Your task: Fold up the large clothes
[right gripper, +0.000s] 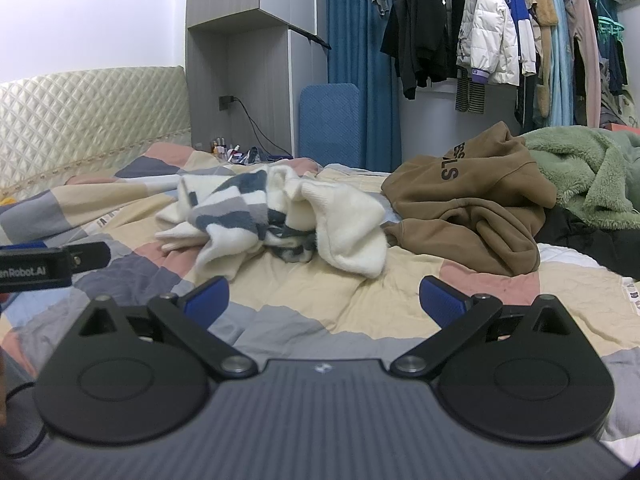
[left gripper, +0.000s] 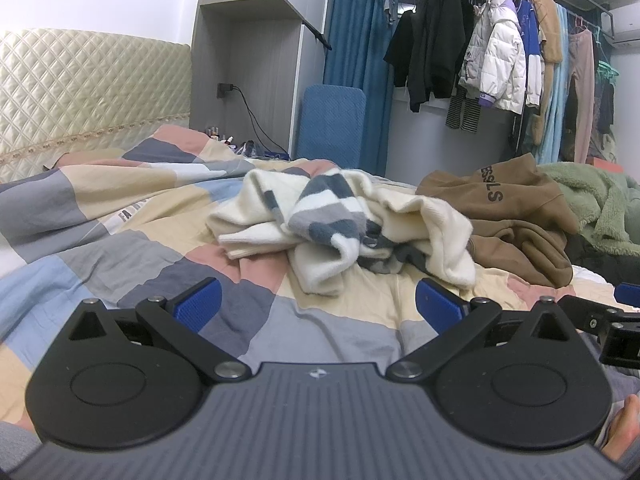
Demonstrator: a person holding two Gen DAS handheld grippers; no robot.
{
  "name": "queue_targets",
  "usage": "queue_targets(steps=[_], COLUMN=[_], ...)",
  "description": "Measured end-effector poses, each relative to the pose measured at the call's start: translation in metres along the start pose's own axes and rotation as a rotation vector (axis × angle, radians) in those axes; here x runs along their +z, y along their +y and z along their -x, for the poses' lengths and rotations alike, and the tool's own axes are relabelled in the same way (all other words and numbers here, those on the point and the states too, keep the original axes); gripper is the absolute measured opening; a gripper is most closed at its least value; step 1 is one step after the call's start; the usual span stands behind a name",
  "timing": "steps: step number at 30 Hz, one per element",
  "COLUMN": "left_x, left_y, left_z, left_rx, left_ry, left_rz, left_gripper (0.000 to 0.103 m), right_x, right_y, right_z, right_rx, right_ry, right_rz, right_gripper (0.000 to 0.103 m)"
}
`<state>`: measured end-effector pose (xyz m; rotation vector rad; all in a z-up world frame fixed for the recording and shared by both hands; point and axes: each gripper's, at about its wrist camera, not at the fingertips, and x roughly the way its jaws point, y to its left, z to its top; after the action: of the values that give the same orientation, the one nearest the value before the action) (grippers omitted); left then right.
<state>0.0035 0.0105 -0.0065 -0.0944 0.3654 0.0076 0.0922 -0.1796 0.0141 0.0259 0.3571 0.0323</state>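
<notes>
Cream-and-grey striped sweater lies crumpled on the checked quilt, a brown hoodie beside it. Left gripper and right gripper hover with jaws spread wide, holding nothing.

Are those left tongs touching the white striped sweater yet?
Apart. In the left wrist view the left tongs are open, with bare bedspread between their blue pads and the sweater.

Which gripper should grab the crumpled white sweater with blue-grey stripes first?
Probably the left gripper: open, the crumpled white sweater with blue-grey stripes lies straight ahead. The right gripper sees it off leftward.
</notes>
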Motion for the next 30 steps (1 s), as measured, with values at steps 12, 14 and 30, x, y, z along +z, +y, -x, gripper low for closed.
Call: queue_targets(steps=[12,14,30], left_x=[-0.003,-0.003,0.047], left_y=[-0.003,-0.004,-0.005], left_z=[-0.002,-0.004,-0.067], left_rx=[0.001,0.001,0.018], left_ry=[0.001,0.006,0.002], left_rz=[0.001,0.001,-0.049], left_gripper=[0.103,0.103,0.103], right_x=[0.000,0.001,0.042], right_y=[-0.002,-0.002,0.002], right_z=[-0.002,-0.005,-0.051], right_rx=[0.001,0.003,0.008], right_ry=[0.015,0.023,0.060], right_rz=[-0.015,-0.022,-0.003], right_gripper=[0.103,0.103,0.103])
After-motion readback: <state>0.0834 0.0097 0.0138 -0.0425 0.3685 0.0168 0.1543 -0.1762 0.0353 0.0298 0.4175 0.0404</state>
